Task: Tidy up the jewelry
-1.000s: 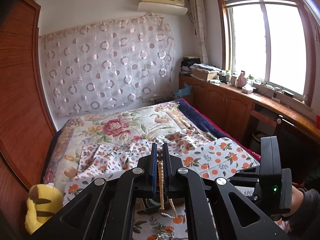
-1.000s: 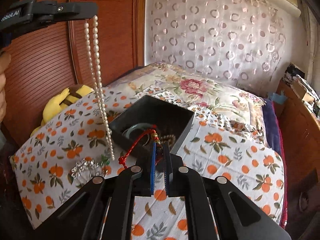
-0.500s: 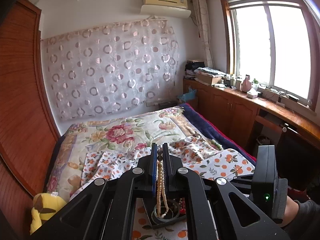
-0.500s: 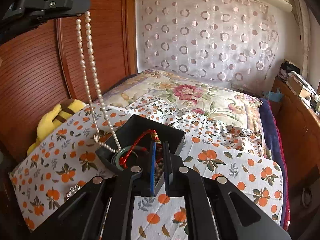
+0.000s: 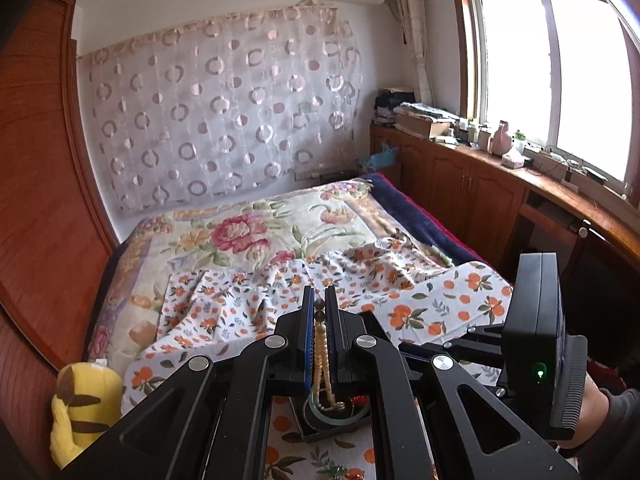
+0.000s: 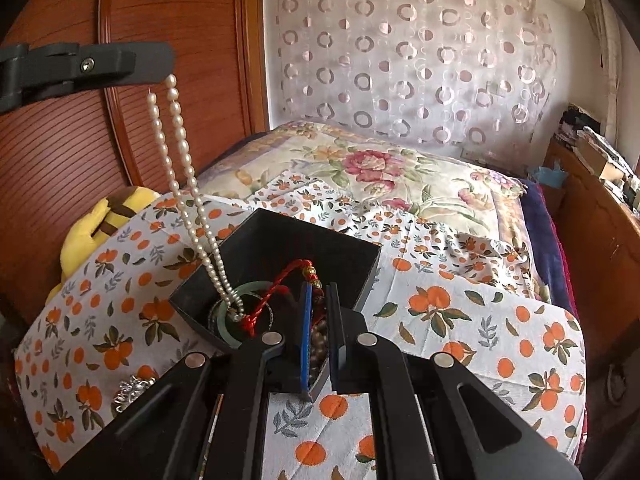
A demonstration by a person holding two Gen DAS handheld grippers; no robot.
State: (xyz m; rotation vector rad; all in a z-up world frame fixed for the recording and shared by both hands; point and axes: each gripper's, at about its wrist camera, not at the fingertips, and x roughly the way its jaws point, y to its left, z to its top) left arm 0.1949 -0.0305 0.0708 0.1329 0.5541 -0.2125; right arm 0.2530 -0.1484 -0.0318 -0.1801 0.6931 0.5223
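Note:
My left gripper [image 5: 319,304] is shut on a pearl necklace [image 5: 322,360] and holds it above the black box [image 5: 320,428]. In the right wrist view the left gripper [image 6: 160,65] is at the upper left, and the necklace [image 6: 188,196] hangs down with its lower end inside the black box [image 6: 280,240], on a green bangle [image 6: 226,316]. My right gripper [image 6: 318,292] is shut on a red cord bracelet [image 6: 288,280] with beads, held over the box's near side.
The box sits on a white cloth with orange prints [image 6: 460,320] spread on a bed. A silver ornament [image 6: 132,388] lies on the cloth left of the box. A yellow plush toy [image 6: 96,224] lies by the wooden wall. Wooden cabinets [image 5: 480,200] run along the right.
The left gripper has carried the necklace rightward and down, from over the cloth to over the box; its end now rests inside. The right gripper has moved closer over the box.

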